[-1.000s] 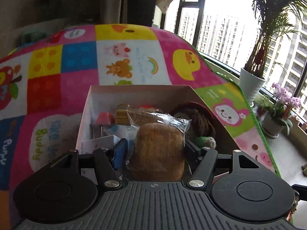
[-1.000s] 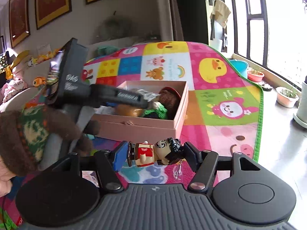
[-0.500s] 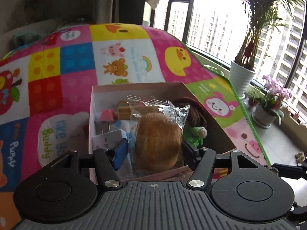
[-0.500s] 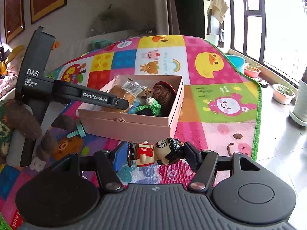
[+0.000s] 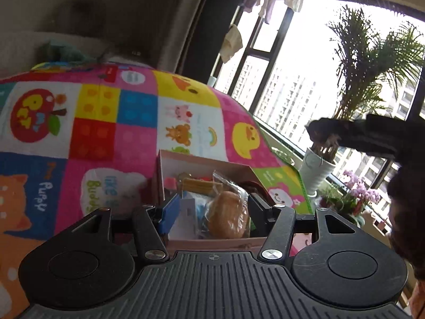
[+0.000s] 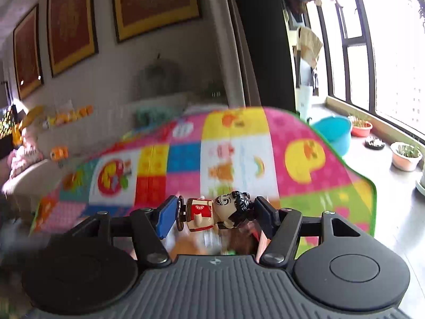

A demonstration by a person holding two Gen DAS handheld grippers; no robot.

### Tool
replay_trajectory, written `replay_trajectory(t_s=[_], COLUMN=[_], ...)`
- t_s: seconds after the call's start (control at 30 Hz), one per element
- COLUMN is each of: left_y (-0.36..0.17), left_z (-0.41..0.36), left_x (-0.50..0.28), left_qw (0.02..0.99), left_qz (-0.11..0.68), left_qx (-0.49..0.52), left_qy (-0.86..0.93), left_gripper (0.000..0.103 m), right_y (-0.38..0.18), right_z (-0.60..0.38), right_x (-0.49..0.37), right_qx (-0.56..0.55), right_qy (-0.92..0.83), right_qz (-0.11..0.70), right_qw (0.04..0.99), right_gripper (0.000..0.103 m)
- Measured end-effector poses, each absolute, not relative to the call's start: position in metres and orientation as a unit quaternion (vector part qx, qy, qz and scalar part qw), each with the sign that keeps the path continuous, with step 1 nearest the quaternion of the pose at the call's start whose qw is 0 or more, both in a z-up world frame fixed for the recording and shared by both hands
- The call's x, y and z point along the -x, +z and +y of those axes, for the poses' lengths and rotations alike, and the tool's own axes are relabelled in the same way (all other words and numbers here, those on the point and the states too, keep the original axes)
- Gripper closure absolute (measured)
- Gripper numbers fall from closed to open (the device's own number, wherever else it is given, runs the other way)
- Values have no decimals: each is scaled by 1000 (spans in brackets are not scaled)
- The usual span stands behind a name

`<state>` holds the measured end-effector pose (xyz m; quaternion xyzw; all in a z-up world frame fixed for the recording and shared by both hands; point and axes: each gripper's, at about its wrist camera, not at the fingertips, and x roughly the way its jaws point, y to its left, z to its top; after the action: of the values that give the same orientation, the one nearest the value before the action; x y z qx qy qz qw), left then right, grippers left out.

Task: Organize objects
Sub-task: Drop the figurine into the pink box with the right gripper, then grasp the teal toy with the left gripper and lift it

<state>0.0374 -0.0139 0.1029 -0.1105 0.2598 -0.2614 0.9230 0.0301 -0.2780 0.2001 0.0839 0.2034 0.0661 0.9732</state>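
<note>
An open pink box [image 5: 202, 159] sits on the colourful play mat [image 5: 106, 122]. It holds a wrapped bread packet [image 5: 227, 218], a brown knitted doll and small items. My left gripper [image 5: 213, 208] hovers short of the box's near wall. Its jaws are closing with nothing between them; the bread lies beyond them, inside the box. My right gripper [image 6: 215, 212] is shut on a toy figure [image 6: 212, 212] with black hair and a red-and-white dress, held sideways. The box [image 6: 239, 242] shows blurred just below it. In the left wrist view the right gripper [image 5: 321, 133] is a dark shape at the upper right.
A potted palm [image 5: 318, 167] and pink flowers [image 5: 358, 191] stand along the window sill. On the floor right of the mat are a teal basin [image 6: 334, 130] and small plant pots [image 6: 406, 156]. A sofa with toys [image 6: 26, 156] lies to the left.
My left gripper has drawn back and up from the box, leaving the bread packet inside. My right gripper has risen with the toy figure and now hangs over the box's near side.
</note>
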Motion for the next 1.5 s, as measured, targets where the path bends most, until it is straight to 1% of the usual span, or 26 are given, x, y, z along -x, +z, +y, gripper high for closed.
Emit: replay_trajectory(t_s=[0.07, 0.1, 0.13, 0.17, 0.23, 0.27, 0.3, 0.33, 0.4, 0.47, 0.6, 0.7, 0.8, 0.93, 1.0, 1.1, 1.17, 1.3, 1.37, 1.43, 1.5], left_y=[94, 88, 83, 77, 64, 58, 52, 47, 40, 38, 42, 44, 41, 32, 27, 21, 20, 20, 23, 26, 28], left_z=[-3, 3, 8, 15, 29, 35, 40, 45, 50, 51, 40, 26, 8, -13, -20, -21, -11, 14, 23, 22, 14], left_x=[-29, -25, -22, -19, -18, -19, -20, -22, -26, -30, -39, -51, -62, -69, -68, -64, -60, -49, -43, -41, -44], left_qw=[923, 924, 925, 925, 921, 919, 917, 914, 910, 909, 906, 908, 912, 909, 910, 914, 916, 919, 919, 920, 924], left_qz=[269, 276, 283, 293, 318, 330, 339, 348, 362, 363, 356, 350, 349, 362, 366, 373, 376, 378, 373, 366, 357], left_qx=[109, 102, 94, 86, 73, 71, 72, 75, 85, 101, 131, 135, 108, 74, 55, 24, 22, 25, 45, 58, 51], left_qy=[-253, -245, -237, -228, -214, -206, -199, -193, -181, -180, -188, -187, -186, -191, -188, -157, -138, -109, -121, -129, -124], left_gripper=[41, 41, 41, 41, 41, 41, 41, 42, 42, 42, 42, 42, 42, 43, 43, 47, 50, 53, 54, 54, 54], right_y=[212, 215, 216, 215, 211, 207, 202, 195, 177, 155, 96, 58, 38, 30, 26, 21, 20, 19, 18, 18, 18], right_z=[-273, -271, -269, -268, -264, -263, -262, -260, -255, -251, -239, -236, -236, -240, -242, -247, -246, -247, -248, -247, -245], right_x=[-62, -77, -90, -96, -94, -88, -80, -70, -52, -35, -3, 15, 25, 28, 28, 29, 32, 33, 33, 31, 31], right_qx=[-84, -83, -85, -90, -96, -98, -98, -94, -74, -47, -5, -11, -37, -62, -71, -77, -75, -82, -84, -82, -78], right_qy=[51, 44, 38, 28, 36, 40, 39, 36, 34, 30, 23, 22, 25, 26, 24, 20, 18, 19, 21, 19, 18], right_qz=[193, 198, 207, 210, 214, 212, 211, 213, 224, 243, 294, 332, 353, 359, 361, 361, 358, 353, 352, 352, 353], right_qw=[976, 976, 974, 973, 971, 971, 972, 972, 971, 968, 955, 943, 935, 931, 930, 929, 931, 932, 932, 932, 932], right_gripper=[40, 38, 35, 35, 33, 28, 25, 22, 21, 17, 16, 16, 16, 16, 14, 13, 7, 4, 0, 0, 0])
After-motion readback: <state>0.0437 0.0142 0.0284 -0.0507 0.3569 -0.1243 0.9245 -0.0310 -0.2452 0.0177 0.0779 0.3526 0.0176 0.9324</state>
